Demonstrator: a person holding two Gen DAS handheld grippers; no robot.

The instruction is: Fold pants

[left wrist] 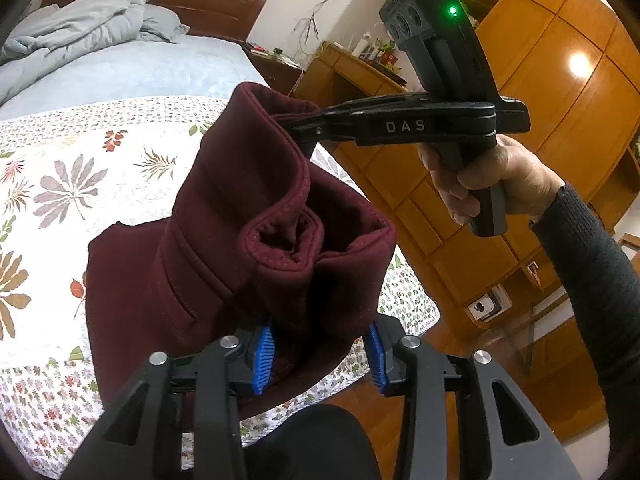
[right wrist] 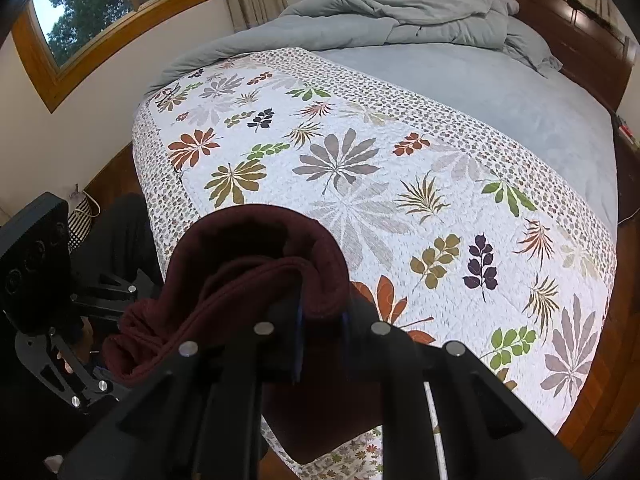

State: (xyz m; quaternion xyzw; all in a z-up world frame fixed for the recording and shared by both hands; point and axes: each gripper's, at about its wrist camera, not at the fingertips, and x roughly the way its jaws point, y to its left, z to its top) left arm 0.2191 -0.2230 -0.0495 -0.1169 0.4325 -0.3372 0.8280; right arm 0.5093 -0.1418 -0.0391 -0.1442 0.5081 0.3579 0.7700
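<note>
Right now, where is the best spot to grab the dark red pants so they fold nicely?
Probably the thick hemmed edge of the pants, near its two ends, coming from above. That edge is stitched and firm, while the rest hangs soft onto the leafy quilt. The left gripper and right gripper are both shut on that edge.

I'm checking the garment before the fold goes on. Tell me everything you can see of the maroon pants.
The maroon pants look like thick, soft fleece with stitched hems and a seamed pocket line. They are bunched and lifted at one end, the edge curling into a roll. The left gripper clamps one part of that edge, the right gripper pinches another. The lower part drapes onto the leaf-patterned quilt near the bed's edge.
</note>
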